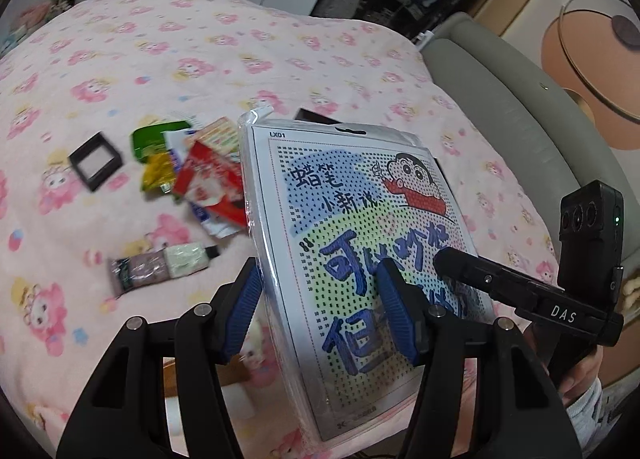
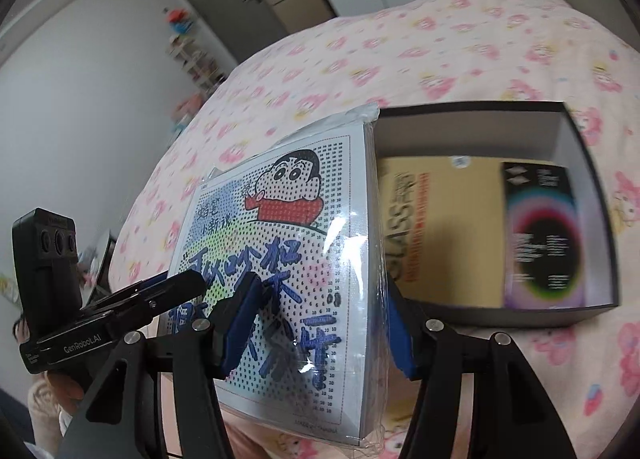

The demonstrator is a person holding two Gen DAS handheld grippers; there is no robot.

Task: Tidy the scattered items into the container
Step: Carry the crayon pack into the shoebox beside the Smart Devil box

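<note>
While both pairs of blue pads clamp opposite edges of one plastic-wrapped cartoon board (image 1: 360, 243), it hangs above the pink floral bedspread (image 1: 160, 59), carried by two grippers at once. The left gripper (image 1: 320, 311) pinches its lower left edge; the right gripper (image 2: 320, 323) pinches the lower right edge, both angled downward at the bed. The board stands tilted, long axis running away from the jaws, its cartoon-face end farthest from them. Just right of the board sits the open black box (image 2: 576, 163), a tan packet (image 2: 440, 219) lying inside. Left of the board lie scattered snack packets (image 1: 192, 167) and a small black frame (image 1: 94, 161).
</note>
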